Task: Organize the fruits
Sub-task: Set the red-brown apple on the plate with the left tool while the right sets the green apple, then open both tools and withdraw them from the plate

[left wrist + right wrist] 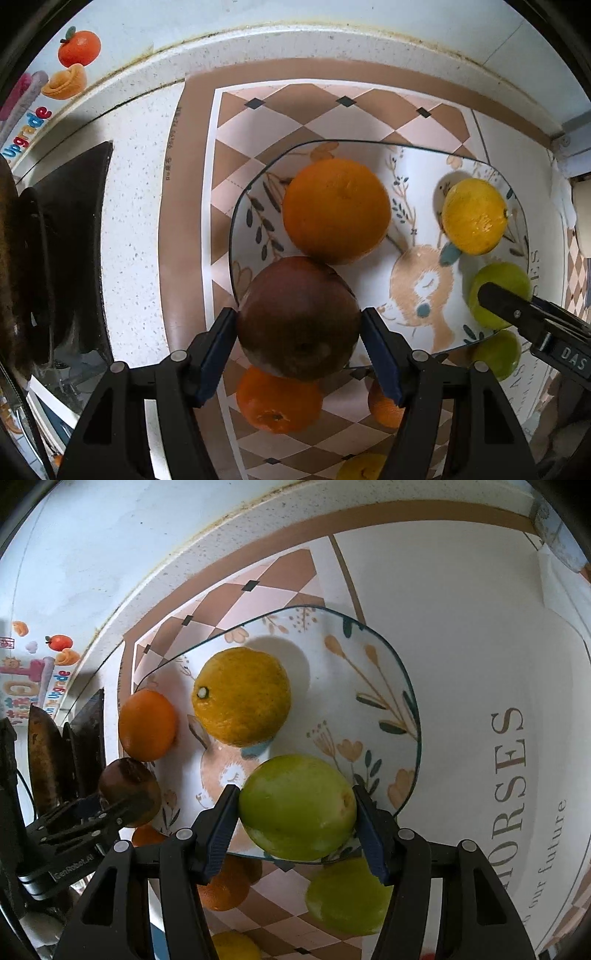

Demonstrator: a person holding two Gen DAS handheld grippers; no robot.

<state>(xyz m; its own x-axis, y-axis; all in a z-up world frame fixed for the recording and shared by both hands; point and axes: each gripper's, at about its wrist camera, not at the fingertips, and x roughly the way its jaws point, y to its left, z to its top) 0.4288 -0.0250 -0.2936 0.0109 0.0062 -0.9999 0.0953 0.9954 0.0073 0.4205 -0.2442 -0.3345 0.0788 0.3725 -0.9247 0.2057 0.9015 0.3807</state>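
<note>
My left gripper (pixel 299 314) is shut on a dark red-brown fruit (pixel 299 332), held just over the near-left rim of the patterned plate (pixel 417 177). An orange (pixel 336 210) and a yellow citrus (pixel 474 216) lie on the plate. My right gripper (pixel 295 792) is shut on a green fruit (pixel 295 812) above the plate's (pixel 332 686) near edge. The right wrist view also shows the orange (pixel 147 725), the yellow citrus (pixel 242 696) and the dark fruit (pixel 129 786) in the left gripper (pixel 92 819).
Off the plate on the checkered mat (pixel 258 129) lie two oranges (pixel 279 400), another green fruit (pixel 347 897) and a yellow fruit (pixel 236 949). A dark pan (pixel 55 258) stands at the left. The wall (pixel 258 14) runs close behind. A white lettered mat (pixel 509 775) lies to the right.
</note>
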